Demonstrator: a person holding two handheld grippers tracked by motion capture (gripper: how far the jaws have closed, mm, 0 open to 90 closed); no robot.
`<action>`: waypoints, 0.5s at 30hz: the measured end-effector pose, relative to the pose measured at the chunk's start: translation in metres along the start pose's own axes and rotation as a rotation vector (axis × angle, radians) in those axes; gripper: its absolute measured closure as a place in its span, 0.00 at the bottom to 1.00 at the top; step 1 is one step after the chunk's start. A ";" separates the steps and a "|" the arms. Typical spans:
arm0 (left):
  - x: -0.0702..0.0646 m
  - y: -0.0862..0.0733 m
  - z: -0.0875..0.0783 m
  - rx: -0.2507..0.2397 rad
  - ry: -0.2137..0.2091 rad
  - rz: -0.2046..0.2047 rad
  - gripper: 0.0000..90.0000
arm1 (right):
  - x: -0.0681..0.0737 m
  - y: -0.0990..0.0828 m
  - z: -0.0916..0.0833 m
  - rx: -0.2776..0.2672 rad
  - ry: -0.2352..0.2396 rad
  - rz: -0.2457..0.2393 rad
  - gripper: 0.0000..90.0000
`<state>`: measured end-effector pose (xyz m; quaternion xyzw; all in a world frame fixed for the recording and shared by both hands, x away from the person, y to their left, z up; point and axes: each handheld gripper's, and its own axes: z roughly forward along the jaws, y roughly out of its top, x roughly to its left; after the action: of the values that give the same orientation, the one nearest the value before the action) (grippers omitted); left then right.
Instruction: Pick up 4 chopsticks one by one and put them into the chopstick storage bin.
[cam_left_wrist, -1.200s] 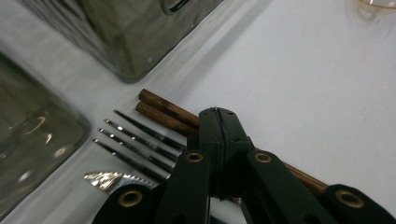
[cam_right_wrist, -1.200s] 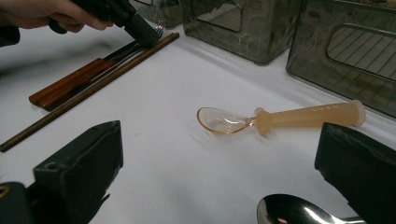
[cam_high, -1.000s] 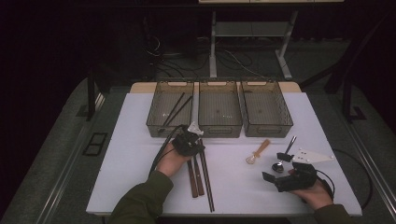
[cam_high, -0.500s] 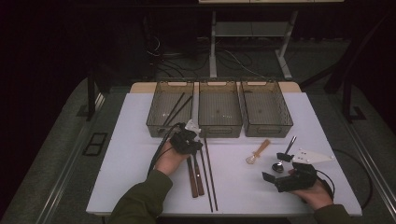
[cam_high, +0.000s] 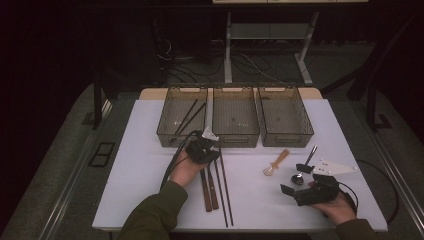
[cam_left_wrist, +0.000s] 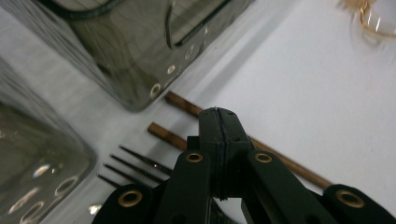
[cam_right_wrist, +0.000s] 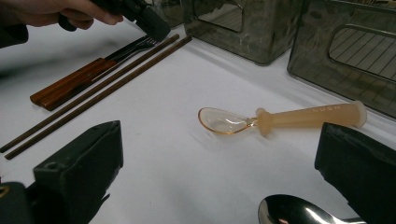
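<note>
**Cutlery sorting barely begun: most pieces on the table**

A pair of thin brown chopsticks (cam_high: 224, 186) lies on the white table (cam_high: 145, 165), running from just in front of the bins toward the person. The left gripper (cam_high: 203, 149) hangs over their far ends, its jaws pressed together with nothing between them; in the left gripper view the closed tip sits right above the chopsticks (cam_left_wrist: 187, 107), though whether it touches them cannot be told. Just beside the chopsticks lie two wooden-handled forks (cam_high: 209, 189), tines toward the bins.

Three clear brown bins stand in a row at the far side. The left bin (cam_high: 165, 125) already holds two dark chopsticks (cam_high: 189, 117). The middle bin (cam_high: 235, 136) and right bin (cam_high: 305, 131) look empty.

To the right, a translucent amber spoon (cam_right_wrist: 280, 119) and a metal spoon (cam_right_wrist: 294, 212) lie on the table. The right gripper (cam_high: 312, 192) rests low near them, jaws wide apart and holding nothing.

Judging by this, one set has been sorted; the chopsticks, forks and both spoons remain to be binned.
</note>
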<state>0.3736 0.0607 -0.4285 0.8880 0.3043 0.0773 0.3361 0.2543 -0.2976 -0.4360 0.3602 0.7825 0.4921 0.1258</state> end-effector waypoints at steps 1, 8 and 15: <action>0.000 0.001 0.001 0.002 0.003 -0.002 0.97 | 0.000 0.000 0.000 0.000 0.000 0.001 0.01; -0.002 0.009 0.007 -0.012 0.034 -0.021 0.83 | 0.000 0.000 0.000 0.000 0.000 -0.001 0.01; -0.001 0.010 0.011 -0.007 0.052 -0.047 0.75 | 0.000 0.000 -0.001 -0.001 0.000 0.001 0.01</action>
<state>0.3817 0.0476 -0.4304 0.8771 0.3334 0.0937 0.3327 0.2541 -0.2981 -0.4357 0.3604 0.7822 0.4924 0.1258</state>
